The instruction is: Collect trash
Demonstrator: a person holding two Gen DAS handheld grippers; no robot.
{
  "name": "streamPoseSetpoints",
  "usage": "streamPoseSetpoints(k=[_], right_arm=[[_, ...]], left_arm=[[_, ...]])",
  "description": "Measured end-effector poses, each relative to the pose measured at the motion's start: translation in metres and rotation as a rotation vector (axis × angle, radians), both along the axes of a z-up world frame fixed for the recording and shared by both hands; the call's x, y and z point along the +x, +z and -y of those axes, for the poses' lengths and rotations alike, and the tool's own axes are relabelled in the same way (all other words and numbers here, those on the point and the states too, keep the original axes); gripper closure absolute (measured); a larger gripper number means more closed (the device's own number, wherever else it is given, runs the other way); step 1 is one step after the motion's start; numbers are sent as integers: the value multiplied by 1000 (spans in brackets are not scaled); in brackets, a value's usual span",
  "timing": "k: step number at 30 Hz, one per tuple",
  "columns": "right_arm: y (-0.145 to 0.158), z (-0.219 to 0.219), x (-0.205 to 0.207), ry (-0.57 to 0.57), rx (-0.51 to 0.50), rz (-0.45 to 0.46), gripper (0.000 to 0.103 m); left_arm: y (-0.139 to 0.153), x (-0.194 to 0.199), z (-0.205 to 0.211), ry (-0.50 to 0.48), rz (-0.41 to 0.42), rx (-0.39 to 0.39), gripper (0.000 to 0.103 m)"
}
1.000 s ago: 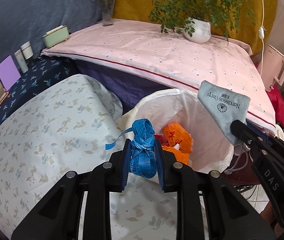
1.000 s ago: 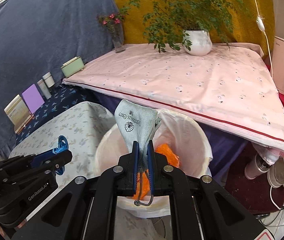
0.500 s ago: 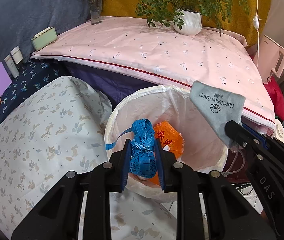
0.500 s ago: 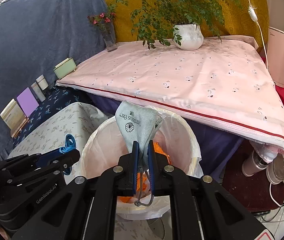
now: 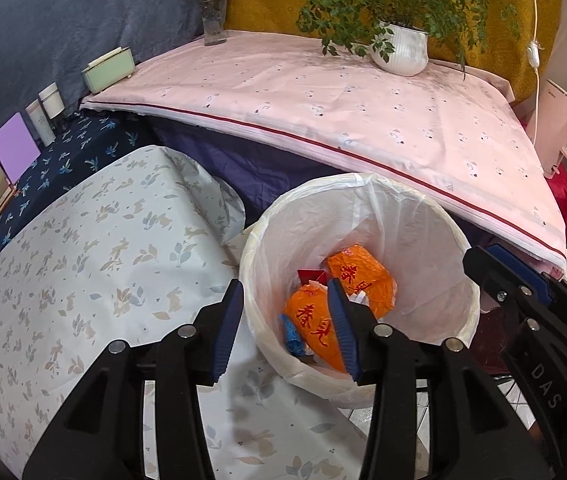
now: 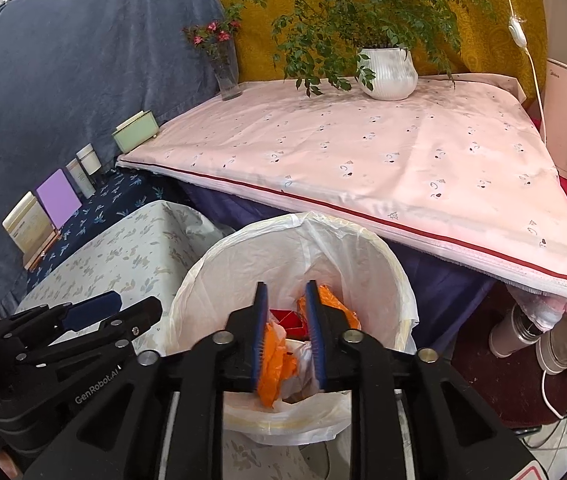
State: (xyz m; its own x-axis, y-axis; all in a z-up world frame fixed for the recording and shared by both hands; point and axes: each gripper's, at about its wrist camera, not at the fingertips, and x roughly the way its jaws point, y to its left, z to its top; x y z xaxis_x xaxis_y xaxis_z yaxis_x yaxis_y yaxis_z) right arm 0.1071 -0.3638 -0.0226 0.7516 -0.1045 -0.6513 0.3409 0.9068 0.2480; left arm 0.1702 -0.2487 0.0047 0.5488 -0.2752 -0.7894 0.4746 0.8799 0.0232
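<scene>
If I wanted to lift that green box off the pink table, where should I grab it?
Judging from here, grip the green box across its short width, one finger on each long side wall, coming down from above. It sits upright at the corner of the pink table, top face open to the air, with the blue curtain close behind it.

bin [image 5: 459, 240] mouth open above, tables flanking

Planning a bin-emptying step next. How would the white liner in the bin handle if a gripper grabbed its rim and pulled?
The liner is thin and see-through with creases, so it is likely floppy and would bunch rather than lift evenly. Its rim is folded over the bin edge, so it may snag or drag the bin. The load, orange bags and scraps, looks light; tearing seems unlikely.
</scene>
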Motion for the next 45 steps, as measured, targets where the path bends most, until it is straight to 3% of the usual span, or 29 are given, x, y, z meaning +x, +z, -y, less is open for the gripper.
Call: streamPoseSetpoints(k=[9,12,18,21,27,29,32,45], right_arm=[[7,-12,-5,17,-24,3,71],[10,-19,-9,23,-44,5,64],[17,-33,-17,40,-75,9,54],[19,-40,-23,41,-95,13,46],[21,-46,-34,38,-86,22,33],[20,-49,-36,41,-81,22,28],[18,-52,-40,40,-77,16,22],[15,-75,-59,28,-179,-37,18]], left_arm=[[2,-3,-19,32,5,-1,61],[3,-7,-25,39,9,1,61],[7,-14,-40,62,24,-1,53],[9,-18,-47,76,35,-2,45],[7,-26,-61,94,39,7,42],[7,-29,-66,106,48,6,33],[6,-33,-72,115,58,6,30],[0,-53,-97,150,84,7,19]])
